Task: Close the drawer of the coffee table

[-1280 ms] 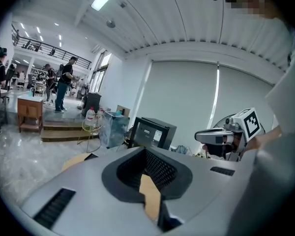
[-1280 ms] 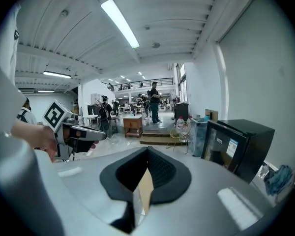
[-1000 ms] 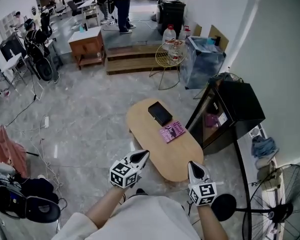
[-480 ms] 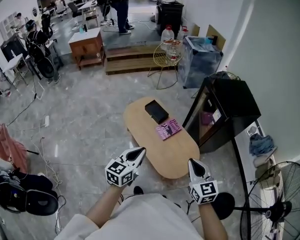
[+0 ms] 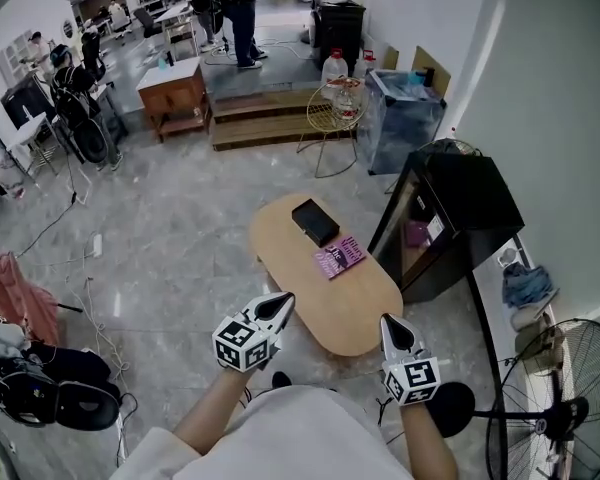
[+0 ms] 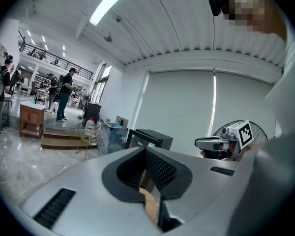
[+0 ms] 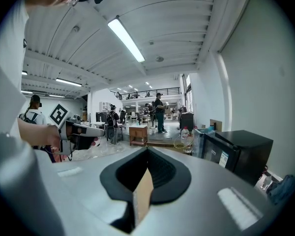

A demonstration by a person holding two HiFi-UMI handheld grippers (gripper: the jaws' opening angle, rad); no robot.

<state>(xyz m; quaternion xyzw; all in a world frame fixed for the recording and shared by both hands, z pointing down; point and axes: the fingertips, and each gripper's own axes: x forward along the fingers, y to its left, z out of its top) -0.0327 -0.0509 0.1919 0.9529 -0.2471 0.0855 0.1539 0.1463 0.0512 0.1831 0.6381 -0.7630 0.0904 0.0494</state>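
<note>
The oval wooden coffee table (image 5: 360, 313) stands on the grey floor ahead of me, with a black box (image 5: 315, 221) and a pink booklet (image 5: 341, 257) on top. No drawer shows in any view. My left gripper (image 5: 283, 299) hangs shut and empty just off the table's near left edge. The right gripper (image 5: 388, 321) is also shut and empty, over the table's near right end. In the left gripper view the left gripper (image 6: 146, 152) points past a sliver of the tabletop (image 6: 148, 206), and the right gripper (image 6: 221, 142) shows to its side. In the right gripper view the right gripper (image 7: 147, 149) has its jaws together.
A black cabinet (image 5: 470, 208) stands close to the table's right side. A floor fan (image 5: 565, 398) is at the lower right. A yellow wire stool (image 5: 335, 118), a plastic-wrapped bin (image 5: 405, 118) and wooden steps (image 5: 265, 118) lie beyond. Bags (image 5: 40, 388) and cables are on the floor to the left.
Little differs. The head view has drifted slightly and both grippers keep almost the same places near the table's end. Their jaws have stayed shut.
</note>
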